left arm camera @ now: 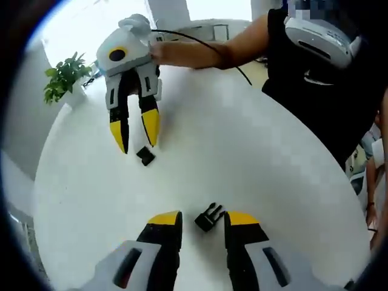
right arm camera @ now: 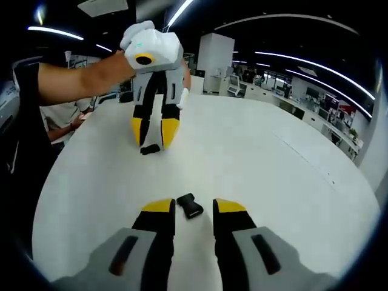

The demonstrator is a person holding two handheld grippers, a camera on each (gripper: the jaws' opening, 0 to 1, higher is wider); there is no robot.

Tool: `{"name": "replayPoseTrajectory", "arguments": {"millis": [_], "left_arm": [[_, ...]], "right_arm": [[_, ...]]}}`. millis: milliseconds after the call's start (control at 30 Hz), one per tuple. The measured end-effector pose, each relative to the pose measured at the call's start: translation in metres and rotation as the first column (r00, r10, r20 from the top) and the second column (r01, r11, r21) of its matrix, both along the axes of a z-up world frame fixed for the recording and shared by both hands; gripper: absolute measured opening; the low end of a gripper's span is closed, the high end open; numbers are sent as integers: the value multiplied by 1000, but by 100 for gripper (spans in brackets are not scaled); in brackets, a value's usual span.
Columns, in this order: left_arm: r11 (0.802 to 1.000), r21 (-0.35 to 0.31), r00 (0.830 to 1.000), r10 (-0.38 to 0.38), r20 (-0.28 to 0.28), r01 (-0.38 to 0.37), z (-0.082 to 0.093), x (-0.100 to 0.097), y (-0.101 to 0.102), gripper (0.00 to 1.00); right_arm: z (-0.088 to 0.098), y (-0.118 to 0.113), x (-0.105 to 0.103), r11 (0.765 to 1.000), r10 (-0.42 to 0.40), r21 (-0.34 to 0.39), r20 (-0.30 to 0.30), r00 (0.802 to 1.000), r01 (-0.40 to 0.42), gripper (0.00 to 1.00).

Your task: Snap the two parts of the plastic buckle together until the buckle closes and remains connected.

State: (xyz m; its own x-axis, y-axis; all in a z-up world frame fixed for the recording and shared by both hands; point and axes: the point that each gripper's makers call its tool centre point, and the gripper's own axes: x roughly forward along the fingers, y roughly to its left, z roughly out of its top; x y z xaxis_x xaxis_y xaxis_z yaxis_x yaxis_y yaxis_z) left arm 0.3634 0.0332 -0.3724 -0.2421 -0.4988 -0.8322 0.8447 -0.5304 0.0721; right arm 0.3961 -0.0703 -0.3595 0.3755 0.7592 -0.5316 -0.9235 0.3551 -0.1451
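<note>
Here the two buckle halves lie apart on a white round table (left arm camera: 254, 163), each between the yellow tips of one gripper. In the left gripper view, the left gripper (left arm camera: 203, 219) stands with its jaws spread, and the pronged half (left arm camera: 209, 217) lies on the table in the gap, clear of both tips as far as can be seen. Across the table the right gripper (left arm camera: 134, 138), held by a hand (left arm camera: 162, 51), points its tips down, jaws parted, with the socket half (left arm camera: 145, 156) just beside the tips. In the right gripper view, the same right gripper (right arm camera: 194, 209) has the socket half (right arm camera: 190, 205) lying loose between its parted jaws, nearer the left one. The left gripper (right arm camera: 151, 138) shows beyond, tips down over the pronged half (right arm camera: 150, 149), which rests at its tips; whether they touch it cannot be told. A plant (left arm camera: 63, 77) stands at the table's far edge
</note>
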Motion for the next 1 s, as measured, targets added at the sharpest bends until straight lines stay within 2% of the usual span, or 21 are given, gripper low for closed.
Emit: {"name": "replayPoseTrajectory", "arguments": {"millis": [100, 333, 500, 567, 700, 767, 833, 900, 1000], "left_arm": [[1000, -18, 999, 14, -30, -15, -3, 0, 5, 22], [996, -68, 995, 51, -87, -57, -7, -2, 10, 21], [993, -81, 992, 72, -103, -80, -6, 2, 15, 18], [987, -86, 981, 119, -153, -133, -5, 1, 17, 18], [982, -106, 976, 134, -170, -153, -8, 1, 24, 16], [975, -131, 974, 155, -168, -178, -7, 5, 24, 15], [959, -167, 964, 197, -177, -227, -6, 8, 24, 14], [942, -207, 954, 222, -201, -263, -6, 4, 21, 14], [928, -242, 949, 233, -212, -282, -6, -3, 20, 14]], "right_arm": [[1, 1, -1, 1000, 4, -2, 3, 1000, -4, 24], [1, 2, -1, 1000, 7, -3, 8, 1000, -7, 23], [0, 2, 0, 1000, 5, -5, 6, 1000, -5, 23], [-2, 1, 0, 1000, 5, -10, 4, 1000, -5, 23], [-3, 1, 1, 1000, 5, -14, 2, 1000, -5, 23], [-3, 1, 1, 1000, 7, -16, 4, 1000, -7, 23], [-3, 1, 2, 1000, 7, -15, 8, 1000, -7, 23], [-2, 1, 0, 1000, 22, -14, 21, 1000, -22, 23], [0, 1, -2, 999, 37, -8, 26, 999, -36, 23]]}}
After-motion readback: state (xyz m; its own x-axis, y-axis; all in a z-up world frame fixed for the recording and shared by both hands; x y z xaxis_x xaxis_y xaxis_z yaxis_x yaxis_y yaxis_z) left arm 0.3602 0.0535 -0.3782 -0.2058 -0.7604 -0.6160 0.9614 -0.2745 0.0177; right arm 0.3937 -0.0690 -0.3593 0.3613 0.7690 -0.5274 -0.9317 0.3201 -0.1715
